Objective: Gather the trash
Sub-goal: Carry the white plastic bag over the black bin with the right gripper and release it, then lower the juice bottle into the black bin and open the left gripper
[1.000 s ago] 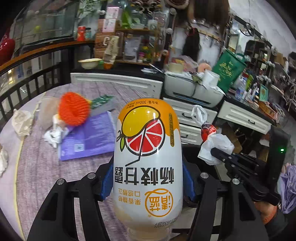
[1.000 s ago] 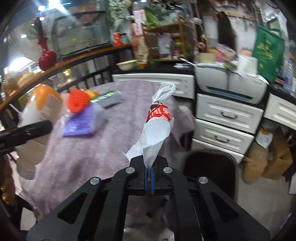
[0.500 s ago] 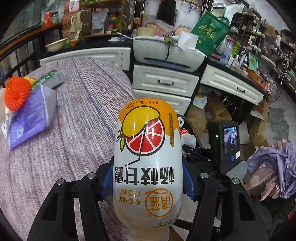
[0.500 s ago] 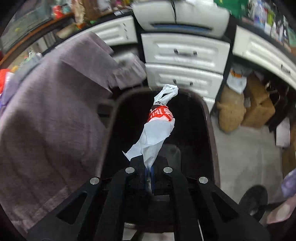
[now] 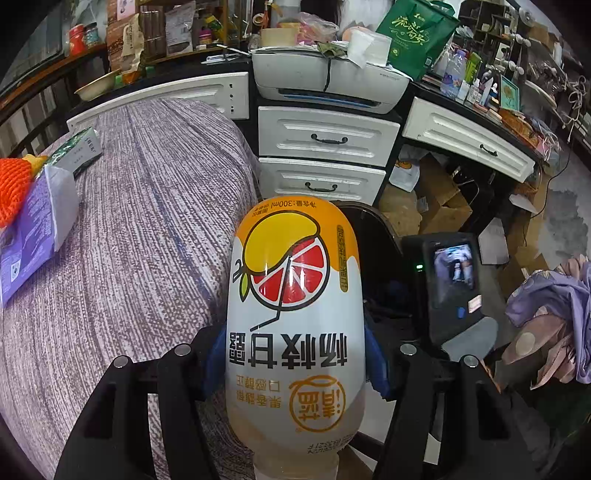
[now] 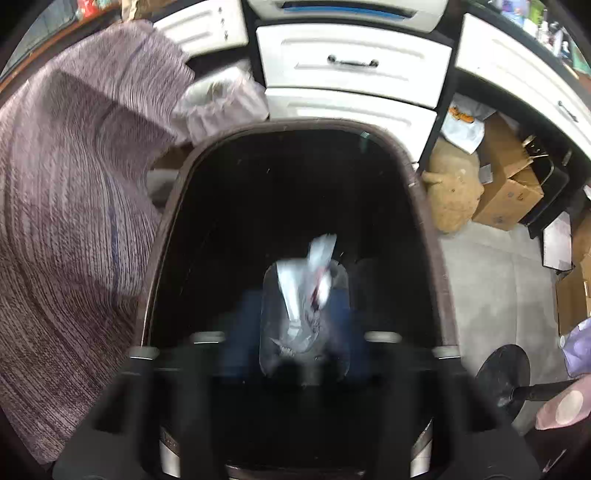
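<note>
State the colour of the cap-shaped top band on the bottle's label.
Orange, on the bottle; clearest in the left wrist view.

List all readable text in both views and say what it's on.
"杨枝甘露", upside down in the left wrist view: drink bottle.
"净含量:300ml", upside down: same bottle, at its far end.
The bottle's smaller print and round logo: too small to read reliably.
Green bag: gold script, illegible.
Green box: print too small.
Right wrist view: none.

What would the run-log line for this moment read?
left gripper: shut on drink bottle, beside bin | right gripper: jaws opening over black bin | white wrapper: blurred, loose above bin interior
</note>
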